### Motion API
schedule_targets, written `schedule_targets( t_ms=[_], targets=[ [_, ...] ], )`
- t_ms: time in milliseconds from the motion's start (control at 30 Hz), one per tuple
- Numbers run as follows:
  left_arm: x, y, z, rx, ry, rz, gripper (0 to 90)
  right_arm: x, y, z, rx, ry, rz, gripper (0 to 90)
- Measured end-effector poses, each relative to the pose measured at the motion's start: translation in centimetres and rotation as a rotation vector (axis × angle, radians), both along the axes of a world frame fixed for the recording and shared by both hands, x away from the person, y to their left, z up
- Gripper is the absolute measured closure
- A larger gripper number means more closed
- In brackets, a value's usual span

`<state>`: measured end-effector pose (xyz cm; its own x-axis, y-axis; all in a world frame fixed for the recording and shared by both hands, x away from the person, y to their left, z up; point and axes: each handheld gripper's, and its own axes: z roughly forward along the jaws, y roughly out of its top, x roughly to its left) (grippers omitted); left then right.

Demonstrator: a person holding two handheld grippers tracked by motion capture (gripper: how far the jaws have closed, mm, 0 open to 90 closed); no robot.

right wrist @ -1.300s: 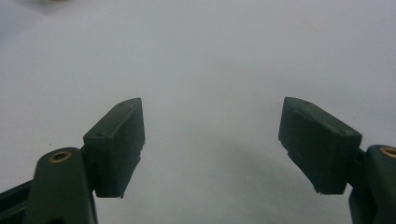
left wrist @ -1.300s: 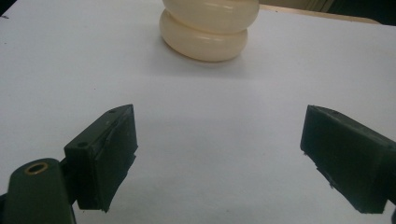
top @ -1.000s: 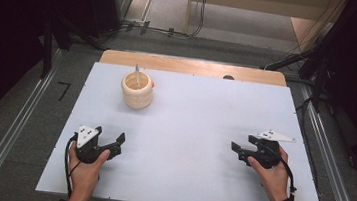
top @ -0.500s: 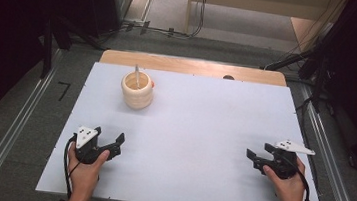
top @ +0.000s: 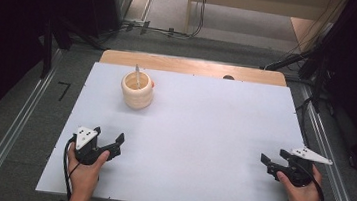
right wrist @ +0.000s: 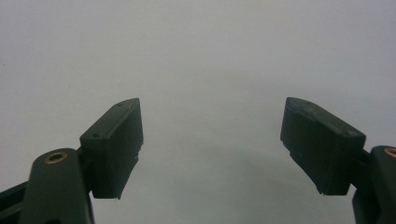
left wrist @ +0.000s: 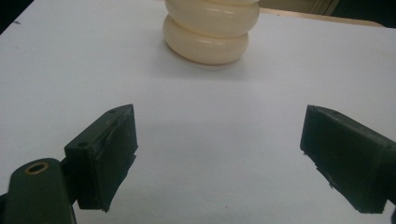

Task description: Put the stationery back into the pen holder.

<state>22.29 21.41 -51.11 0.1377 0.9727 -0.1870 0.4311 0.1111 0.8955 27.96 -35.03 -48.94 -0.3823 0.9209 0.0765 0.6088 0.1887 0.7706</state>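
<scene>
A white surface [top: 203,133] lies on a wooden tabletop whose far edge shows as a tan strip beyond it, in a dim room with grey floor, metal rails at both sides and dark cables running across the floor behind.

On that surface stands a cream-coloured ribbed cup [top: 137,90], upright, built of rounded stacked rings, in the far left part. A thin pale stick [top: 138,76] leans inside it and rises above its rim. A small orange spot shows at the cup's right side; what it is cannot be told.

Nearer to the person than the cup, and slightly to its left, the left hand-held gripper [top: 110,142] rests low over the surface in the person's left hand [top: 85,168]. Its jaws stand wide apart with nothing between them and point toward the cup. In the left gripper view [left wrist: 219,154] the cup's lower rings [left wrist: 208,32] sit straight ahead beyond the gap, well apart from the black pads.

Far to the right of the cup and nearer the front edge, the right hand-held gripper [top: 273,159] is held by the right hand [top: 301,191] close to the surface's right edge. Its jaws are also spread wide and grip nothing; in the right gripper view [right wrist: 212,144] bare white surface lies between them. The two hand-held grippers are well apart, with their open ends turned inward.
</scene>
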Motion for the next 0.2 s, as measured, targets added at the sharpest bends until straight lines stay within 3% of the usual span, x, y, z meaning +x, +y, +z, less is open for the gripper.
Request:
schedule_targets(
  t_ms=[200],
  targets=[
    [-0.08, 0.08, 0.14, 0.004, -0.002, 0.004, 11.5, -0.41, -1.18, 0.04, -0.018, -0.007, -0.034, 19.4]
  ],
)
